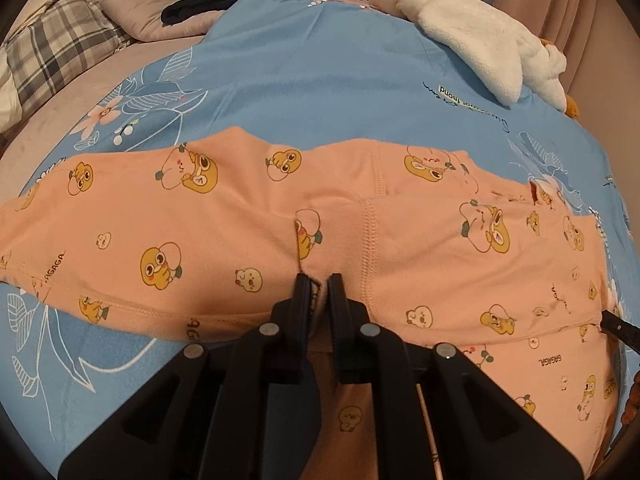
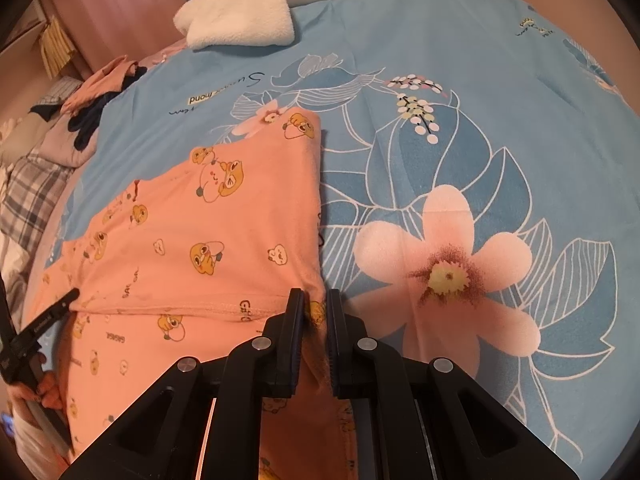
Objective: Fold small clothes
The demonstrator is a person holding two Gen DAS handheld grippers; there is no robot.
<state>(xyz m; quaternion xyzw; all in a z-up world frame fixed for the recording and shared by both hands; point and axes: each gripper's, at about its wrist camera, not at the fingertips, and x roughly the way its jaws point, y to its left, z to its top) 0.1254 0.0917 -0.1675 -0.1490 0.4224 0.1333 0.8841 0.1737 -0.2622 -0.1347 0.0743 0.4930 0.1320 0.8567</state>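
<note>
Bare blue sheet (image 2: pixel 460 60) right of the garment (image 2: pixel 224 232); white plush (image 2: pixel 240 16) beyond.

Left gripper (image 1: pixel 319 282) — matte black plastic, two flat slab fingers (image 1: pixel 301 300) with ribbed inner faces, angular linkage arms with triangular cut-outs, four round silver pivot pins. Right gripper (image 2: pixel 315 296) — same black build, same silver pins; pale rod visible between rear arms. Small white lettering on finger side, unreadable.
</note>
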